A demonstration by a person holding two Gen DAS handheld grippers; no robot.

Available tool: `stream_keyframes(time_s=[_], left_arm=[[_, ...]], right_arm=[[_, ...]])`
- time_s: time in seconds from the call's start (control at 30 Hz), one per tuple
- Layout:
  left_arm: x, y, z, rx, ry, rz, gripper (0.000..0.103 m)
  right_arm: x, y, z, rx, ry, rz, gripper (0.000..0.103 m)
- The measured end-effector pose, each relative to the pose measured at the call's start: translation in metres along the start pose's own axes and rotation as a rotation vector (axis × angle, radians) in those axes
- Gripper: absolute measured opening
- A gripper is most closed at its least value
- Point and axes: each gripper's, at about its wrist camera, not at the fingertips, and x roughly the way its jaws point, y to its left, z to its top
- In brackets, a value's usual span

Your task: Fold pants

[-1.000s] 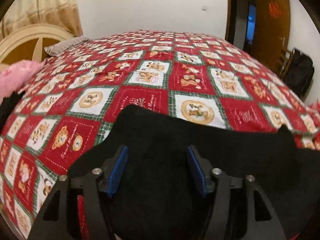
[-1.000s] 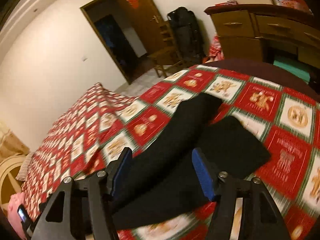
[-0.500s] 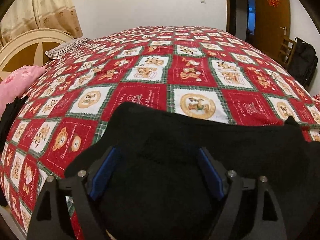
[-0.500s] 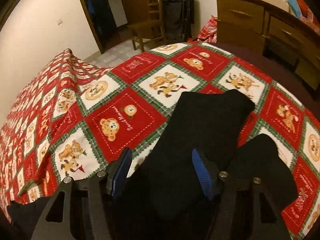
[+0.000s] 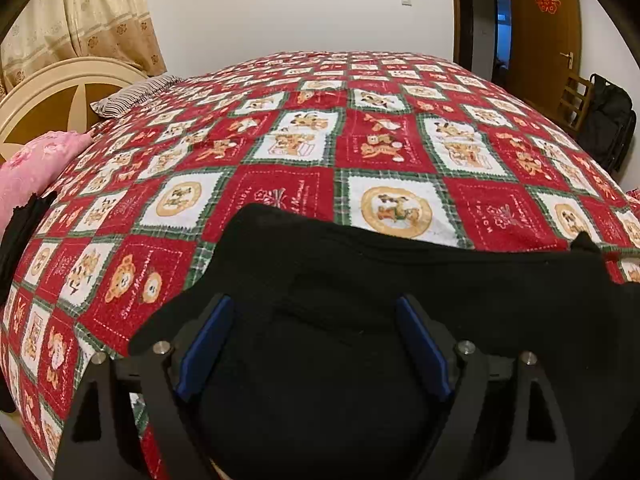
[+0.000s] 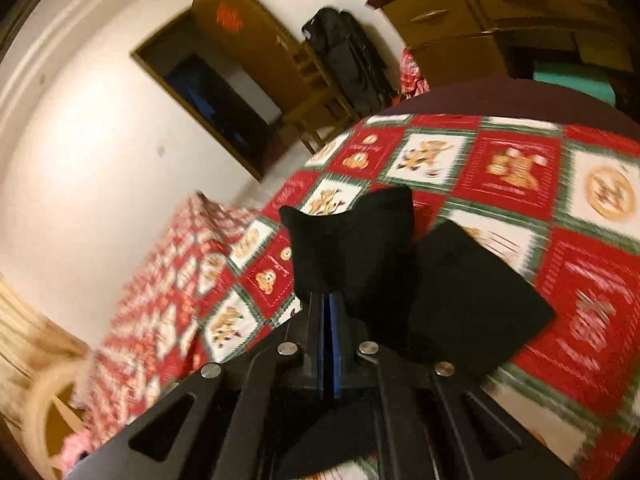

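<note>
While right gripper (image 6: 328,320) pinches a leg cuff of the pants (image 6: 360,248), left gripper (image 5: 312,344) hangs spread over the waist. Fabric looks soft, floppy; grab hems, not mid-panel.

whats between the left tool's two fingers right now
In the left wrist view, the left tool is open over the black pants; only that black cloth shows between its blue pads.
</note>
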Motion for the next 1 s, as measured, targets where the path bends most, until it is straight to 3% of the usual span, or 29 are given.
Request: stream_keyframes(time_s=[0.27, 0.5, 0.57, 0.6, 0.63, 0.77, 0.93, 0.97, 1.0], left_arm=[[0.000, 0.000, 0.000, 0.000, 0.000, 0.000, 0.087], [0.000, 0.000, 0.000, 0.000, 0.001, 0.000, 0.087], [0.000, 0.000, 0.000, 0.000, 0.000, 0.000, 0.087], [0.000, 0.000, 0.000, 0.000, 0.000, 0.000, 0.087], [0.000, 0.000, 0.000, 0.000, 0.000, 0.001, 0.087], [0.000, 0.000, 0.000, 0.000, 0.000, 0.000, 0.087], [0.000, 0.000, 0.000, -0.001, 0.000, -0.001, 0.088], [-0.001, 0.000, 0.000, -0.001, 0.000, 0.000, 0.088], [0.000, 0.000, 0.000, 0.000, 0.000, 0.000, 0.088]], right_arm=[[-0.024, -0.035, -0.020, 0.055, 0.009, -0.054, 0.003], [-0.053, -0.032, 0.001, -0.010, -0.056, -0.147, 0.005], [-0.052, -0.038, 0.009, -0.021, -0.033, -0.172, 0.032], [-0.051, -0.042, 0.011, -0.008, -0.037, -0.188, 0.057], [-0.054, -0.045, 0.011, -0.004, -0.047, -0.188, 0.060], [-0.050, -0.051, 0.017, 0.003, -0.045, -0.197, 0.060], [-0.010, -0.042, 0.032, -0.088, 0.040, -0.241, 0.059], [-0.006, -0.039, 0.032, -0.114, 0.048, -0.258, 0.055], [-0.002, -0.035, 0.032, -0.146, 0.056, -0.279, 0.035]])
